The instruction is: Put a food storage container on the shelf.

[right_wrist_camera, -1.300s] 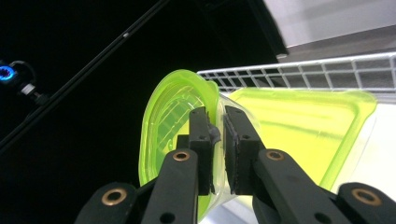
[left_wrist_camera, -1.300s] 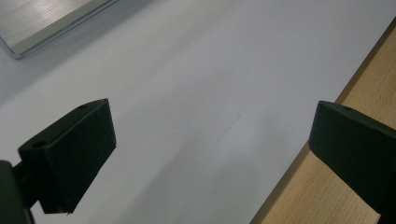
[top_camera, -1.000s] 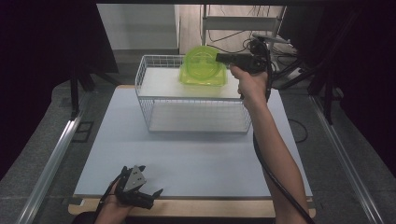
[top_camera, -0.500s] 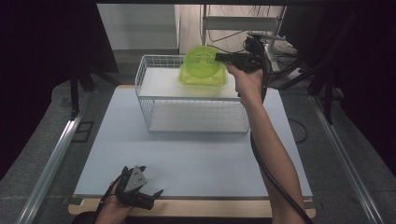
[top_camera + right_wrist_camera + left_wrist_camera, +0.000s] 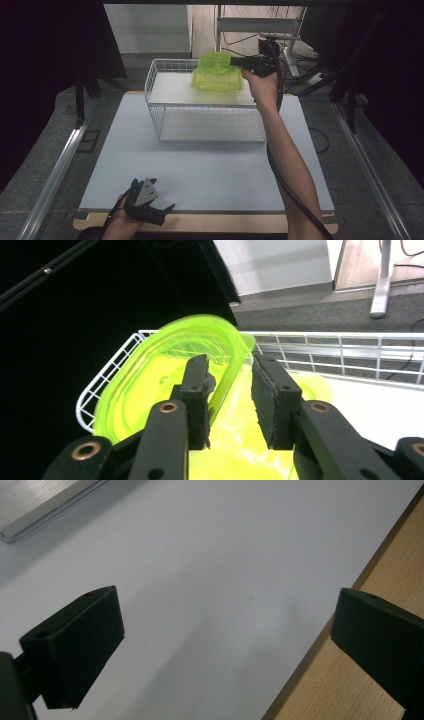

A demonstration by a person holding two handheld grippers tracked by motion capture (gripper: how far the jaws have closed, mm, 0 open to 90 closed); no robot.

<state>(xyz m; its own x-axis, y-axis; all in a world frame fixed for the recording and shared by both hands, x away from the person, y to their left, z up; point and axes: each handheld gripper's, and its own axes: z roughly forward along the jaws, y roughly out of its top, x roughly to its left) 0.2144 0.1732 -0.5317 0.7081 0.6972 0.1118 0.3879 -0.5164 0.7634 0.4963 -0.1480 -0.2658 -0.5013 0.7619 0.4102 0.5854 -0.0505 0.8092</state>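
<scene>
Hand-held gripper (image 5: pixel 229 390) astride lid (image 5: pixel 170 370) rim

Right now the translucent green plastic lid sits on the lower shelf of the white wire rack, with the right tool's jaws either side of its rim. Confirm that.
Not quite: the translucent green plastic lid is on the upper shelf of the white wire rack, lying tilted on a green plastic container. The high view shows it. The right tool does have its jaws either side of the rim; they have just been opening.
</scene>
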